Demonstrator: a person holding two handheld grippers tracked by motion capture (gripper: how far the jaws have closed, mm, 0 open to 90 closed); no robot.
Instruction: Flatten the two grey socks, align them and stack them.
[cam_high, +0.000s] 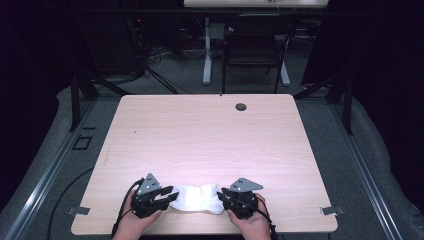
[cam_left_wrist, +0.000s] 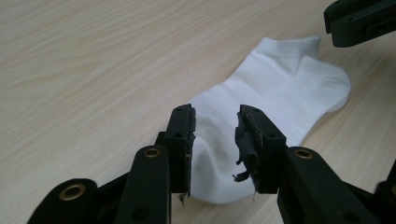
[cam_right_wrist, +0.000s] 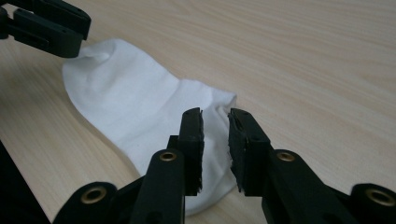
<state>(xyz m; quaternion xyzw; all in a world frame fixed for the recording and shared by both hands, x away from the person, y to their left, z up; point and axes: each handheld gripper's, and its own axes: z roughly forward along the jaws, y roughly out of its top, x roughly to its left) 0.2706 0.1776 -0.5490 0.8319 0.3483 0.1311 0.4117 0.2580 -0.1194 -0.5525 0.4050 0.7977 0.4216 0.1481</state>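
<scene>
My white sock (cam_high: 196, 198) lies flat near the front edge of the counter (cam_high: 210, 135), stretched sideways between my two hands. My left gripper (cam_high: 165, 196) sits at its toe end and my right gripper (cam_high: 223, 196) at its cuff end.

In the left gripper view, the jaws stand apart with a clear gap, and the toe of the sock (cam_left_wrist: 261, 112) lies under and between them; the pads do not press the cloth, so I hold nothing there. In the right gripper view it is much the same, though the gap is narrower: the cuff end of the sock (cam_right_wrist: 140, 121) lies between the jaws, and the pads look clear of it. The pad on one left jaw is frayed, with loose bits hanging.

I judge the sock to be light, soft and limp. It will sag and fold as soon as one end is lifted, and it will not keep any shape on its own. It is not fragile and hardly slippery, as knit cloth catches well on rubber pads. The best holds are the ends: the ribbed cuff, where the cloth is thicker, and the toe tip. Pinching low, close to the counter, should gather both layers rather than skim the top one
</scene>
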